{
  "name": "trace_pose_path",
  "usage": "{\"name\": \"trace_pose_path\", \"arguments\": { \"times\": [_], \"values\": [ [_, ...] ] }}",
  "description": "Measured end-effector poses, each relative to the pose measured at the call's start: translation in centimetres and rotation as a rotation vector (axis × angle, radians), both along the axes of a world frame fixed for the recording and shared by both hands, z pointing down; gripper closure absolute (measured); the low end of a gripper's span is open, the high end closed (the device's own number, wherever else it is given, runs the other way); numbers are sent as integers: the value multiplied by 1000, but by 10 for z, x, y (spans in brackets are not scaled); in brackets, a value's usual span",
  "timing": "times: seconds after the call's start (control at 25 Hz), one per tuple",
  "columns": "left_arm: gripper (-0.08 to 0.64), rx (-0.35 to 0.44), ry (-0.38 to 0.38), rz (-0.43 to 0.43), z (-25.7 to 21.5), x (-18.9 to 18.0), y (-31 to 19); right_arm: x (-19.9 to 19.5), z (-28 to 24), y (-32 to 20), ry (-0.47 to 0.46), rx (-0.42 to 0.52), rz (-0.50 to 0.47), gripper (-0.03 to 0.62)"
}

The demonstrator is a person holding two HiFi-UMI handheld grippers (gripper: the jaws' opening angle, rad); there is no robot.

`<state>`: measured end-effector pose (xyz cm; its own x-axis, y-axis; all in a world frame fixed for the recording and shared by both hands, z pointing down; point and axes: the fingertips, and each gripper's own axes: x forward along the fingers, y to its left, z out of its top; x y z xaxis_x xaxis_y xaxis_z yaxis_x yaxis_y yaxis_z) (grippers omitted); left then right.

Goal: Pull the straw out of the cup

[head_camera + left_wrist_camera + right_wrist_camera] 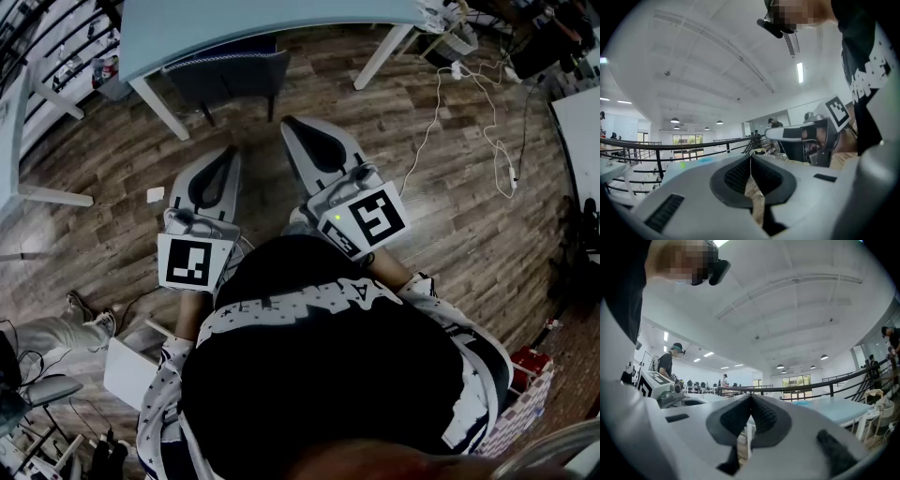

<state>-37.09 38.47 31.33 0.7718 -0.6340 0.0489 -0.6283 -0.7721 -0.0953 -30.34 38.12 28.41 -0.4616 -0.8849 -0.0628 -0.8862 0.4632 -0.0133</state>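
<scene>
No straw and no cup anywhere in the three views, so there's no telling where they sit; maybe up on the pale blue table at the top of the head view, but only its bare top shows, so that's a guess.

The left gripper is held in close against the person's black top, pointing out over the wood floor; its own view shows the two dark pads pressed together at the tips with nothing pinched between them, just a sliver of floor showing through the gap lower down. The right gripper is just beside it, a bit further forward, same deal: jaws closed tip to tip and empty, with the room's black railing and another table beyond.

Farther out there's a dark chair tucked under the blue table and a white cable trailing across the floor to the right; nothing down there looks like a cup.

So as for progress, it looks like zero; nothing gripped, nothing reached for, the task not really under way. All of it is left: find the cup, bring the grippers over, probably steady the cup with one, open the other onto the straw, and lift it out.
</scene>
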Motion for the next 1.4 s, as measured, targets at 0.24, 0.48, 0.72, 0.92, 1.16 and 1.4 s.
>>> {"name": "trace_pose_path", "arguments": {
  "times": [0.24, 0.48, 0.72, 0.92, 1.16, 1.4],
  "values": [
    [546, 9, 3, 7, 0, 7, -1, 9, 3, -2, -13, 1, 12, 566],
    [546, -1, -5, 9, 4, 13, -9, 21, 12, -11, -47, -24, 30, 565],
    [546, -7, -3, 44, 9, 34, -23, 42, 20, -23, -44, -29, 67, 564],
    [546, -17, -40, 96, 14, 65, -38, 66, 18, -35, -7, -11, 83, 563],
    [546, -7, -27, 134, 10, 112, -53, 108, 17, -44, -5, 1, 96, 563],
    [546, -3, -45, 130, 10, 142, -73, 138, 15, -58, -12, 28, 99, 563]
  ]
}}
